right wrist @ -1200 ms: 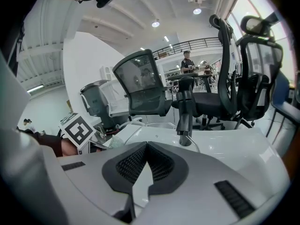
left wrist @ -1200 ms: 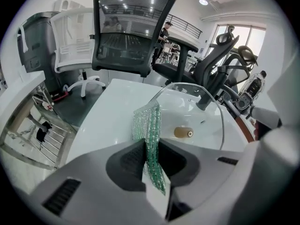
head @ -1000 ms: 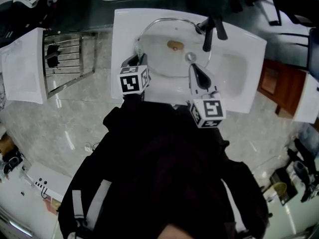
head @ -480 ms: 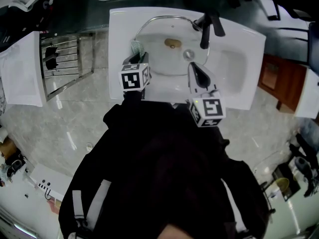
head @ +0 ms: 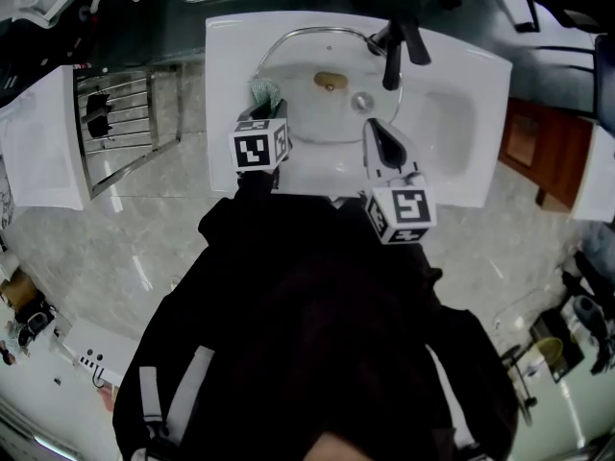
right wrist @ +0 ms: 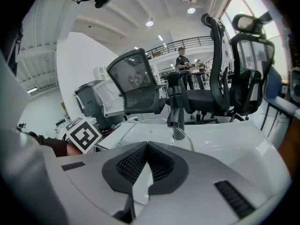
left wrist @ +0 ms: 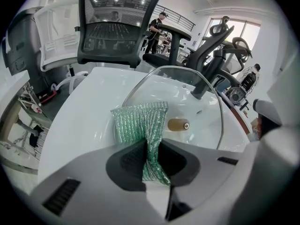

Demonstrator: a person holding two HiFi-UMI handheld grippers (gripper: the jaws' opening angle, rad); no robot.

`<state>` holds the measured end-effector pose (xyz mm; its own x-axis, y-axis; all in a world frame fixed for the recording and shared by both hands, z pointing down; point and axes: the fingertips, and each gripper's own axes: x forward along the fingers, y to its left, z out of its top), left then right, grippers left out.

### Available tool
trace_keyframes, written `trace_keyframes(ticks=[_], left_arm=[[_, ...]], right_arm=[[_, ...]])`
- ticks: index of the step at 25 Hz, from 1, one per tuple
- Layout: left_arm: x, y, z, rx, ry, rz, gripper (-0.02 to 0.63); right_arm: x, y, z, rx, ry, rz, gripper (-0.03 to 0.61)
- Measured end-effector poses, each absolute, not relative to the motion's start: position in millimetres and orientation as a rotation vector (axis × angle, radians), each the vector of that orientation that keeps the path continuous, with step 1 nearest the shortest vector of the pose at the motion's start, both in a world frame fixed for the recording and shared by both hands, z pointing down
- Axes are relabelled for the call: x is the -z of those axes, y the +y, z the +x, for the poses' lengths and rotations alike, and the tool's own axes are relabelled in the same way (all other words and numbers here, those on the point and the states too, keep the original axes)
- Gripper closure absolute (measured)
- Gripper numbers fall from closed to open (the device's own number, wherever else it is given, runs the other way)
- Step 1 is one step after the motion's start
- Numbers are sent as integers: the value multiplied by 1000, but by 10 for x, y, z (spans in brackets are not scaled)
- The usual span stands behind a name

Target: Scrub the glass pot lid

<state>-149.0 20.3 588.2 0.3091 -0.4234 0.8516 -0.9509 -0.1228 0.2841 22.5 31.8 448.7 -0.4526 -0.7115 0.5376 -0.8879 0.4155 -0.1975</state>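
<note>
White sink (head: 461,113) on a marble floor, office chairs (left wrist: 117,27) lined up behind it, and we're right over the basin. Left gripper (left wrist: 149,161) first: its jaws are clamped tight on a green sponge (left wrist: 140,121), the mesh pinched into a fold between the pads and fanning out ahead of them. That sponge sits at the left edge of the glass lid (left wrist: 197,102); whether it actually presses on the glass, I can't tell. The lid lies in the basin, knob (left wrist: 178,124) up and just right of the sponge.

Over to the right gripper (right wrist: 146,165): jaws closed together, pads meeting, nothing between them. From the head view it hangs by the lid's near right edge, apart from the glass and pointing toward the far rim. Beyond that far right rim rises the black faucet (right wrist: 176,111), its spout reaching over the lid. The left gripper's marker cube (right wrist: 84,134) shows off to the left of the lid. People stand at desks far behind the chairs.
</note>
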Motion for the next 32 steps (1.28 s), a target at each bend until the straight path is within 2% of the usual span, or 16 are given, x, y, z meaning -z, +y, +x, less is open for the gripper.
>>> trace_keyframes(ticks=[32], left_arm=[[-6050, 211, -1008, -838, -1133, 1757, 552]], right_arm=[[-4404, 288, 578, -664, -2267, 1484, 575]])
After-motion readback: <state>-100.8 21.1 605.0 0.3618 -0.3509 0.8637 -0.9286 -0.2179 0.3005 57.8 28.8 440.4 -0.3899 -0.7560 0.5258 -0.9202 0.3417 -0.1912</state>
